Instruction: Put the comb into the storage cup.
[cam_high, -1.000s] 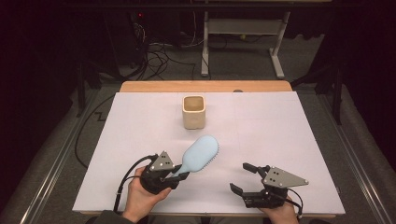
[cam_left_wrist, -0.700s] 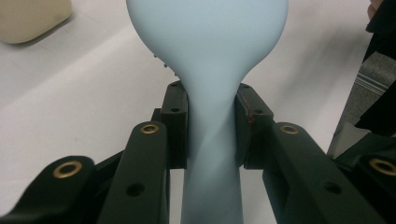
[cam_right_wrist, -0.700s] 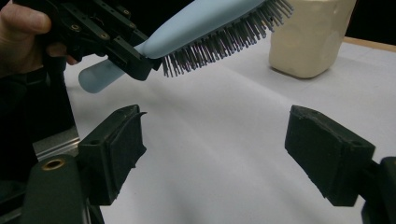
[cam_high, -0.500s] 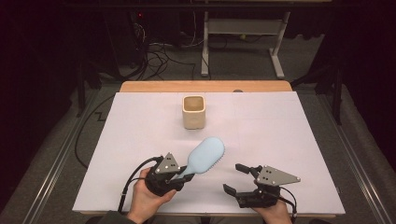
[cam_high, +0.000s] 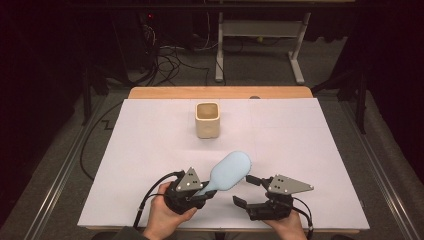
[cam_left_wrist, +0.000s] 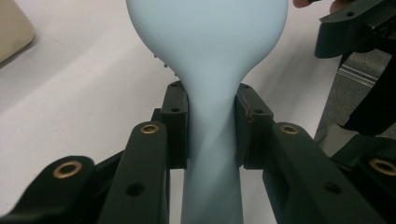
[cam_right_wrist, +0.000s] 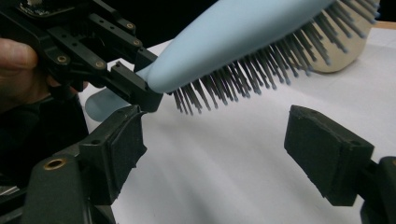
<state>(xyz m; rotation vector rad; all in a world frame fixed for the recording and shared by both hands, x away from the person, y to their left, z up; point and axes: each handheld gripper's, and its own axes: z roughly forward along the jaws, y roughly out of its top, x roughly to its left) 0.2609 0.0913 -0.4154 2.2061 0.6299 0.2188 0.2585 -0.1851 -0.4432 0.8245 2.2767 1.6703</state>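
The left claw (cam_high: 206, 192) grips the light blue hairbrush (cam_high: 230, 171) by the narrow neck of its handle, with both pads pressed flat on it, as the left gripper view (cam_left_wrist: 212, 128) shows well. The brush is lifted above the white desk (cam_high: 150, 150), with its back up and its bristles pointing down, and its head reaches toward the right claw (cam_high: 245, 190). That claw stands open with nothing between its pads, low over the desk and just beside the brush head. The beige cup (cam_high: 207, 120) stands upright farther back on the desk, well apart from both claws. I judge that the step in hand is carrying the brush, perhaps for a handover or for placing it in the cup. The next move calls for a firm hold, because the long head can swing around the thin neck.
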